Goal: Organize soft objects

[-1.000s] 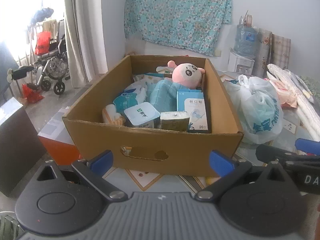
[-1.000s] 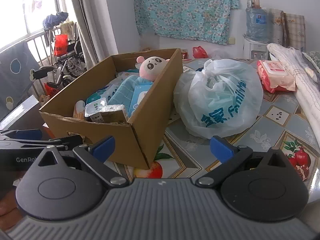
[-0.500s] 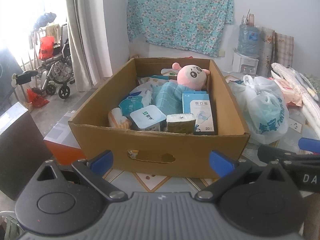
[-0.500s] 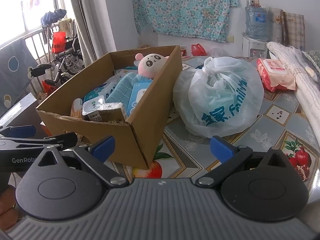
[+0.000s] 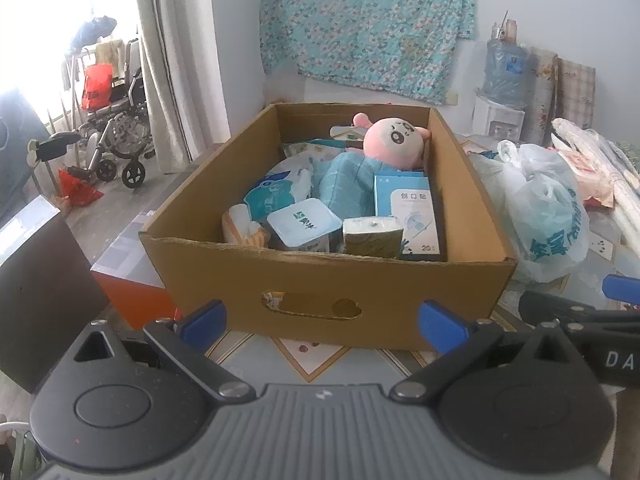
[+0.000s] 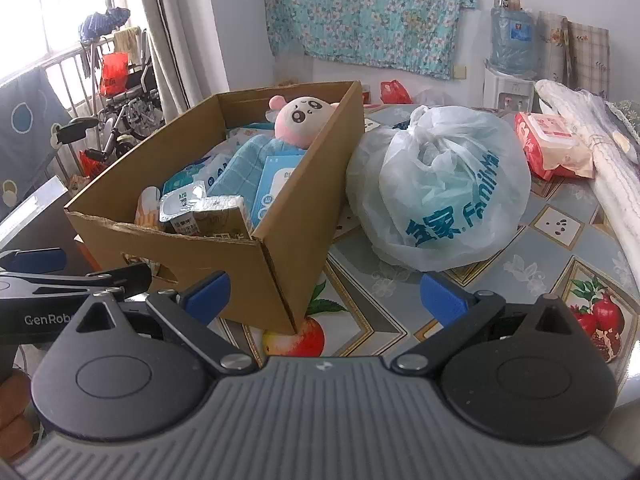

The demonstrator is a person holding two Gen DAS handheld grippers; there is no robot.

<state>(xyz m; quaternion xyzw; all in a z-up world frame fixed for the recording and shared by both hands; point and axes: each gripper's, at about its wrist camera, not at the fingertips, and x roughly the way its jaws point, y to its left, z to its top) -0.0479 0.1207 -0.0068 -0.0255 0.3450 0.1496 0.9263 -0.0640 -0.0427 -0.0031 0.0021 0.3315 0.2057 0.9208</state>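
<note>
Both claws are hanging spread wide and empty above the near edge of the surface (image 6: 560, 236). The left claw (image 5: 322, 322) is facing the cardboard box (image 5: 328, 280), which is sitting at the surface's left edge and holding a pink plush doll (image 5: 394, 142) against its far right corner. The right claw (image 6: 324, 296) is pointing between the box and a tied plastic bag (image 6: 440, 188) just beside it.

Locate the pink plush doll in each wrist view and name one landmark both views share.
Left wrist: the pink plush doll lies at the far right corner inside the cardboard box, above picture centre.
Right wrist: the doll is left of centre, in the box's far end against its right wall.
Shared landmark: the white plastic bag on the table, right of the box.
</note>
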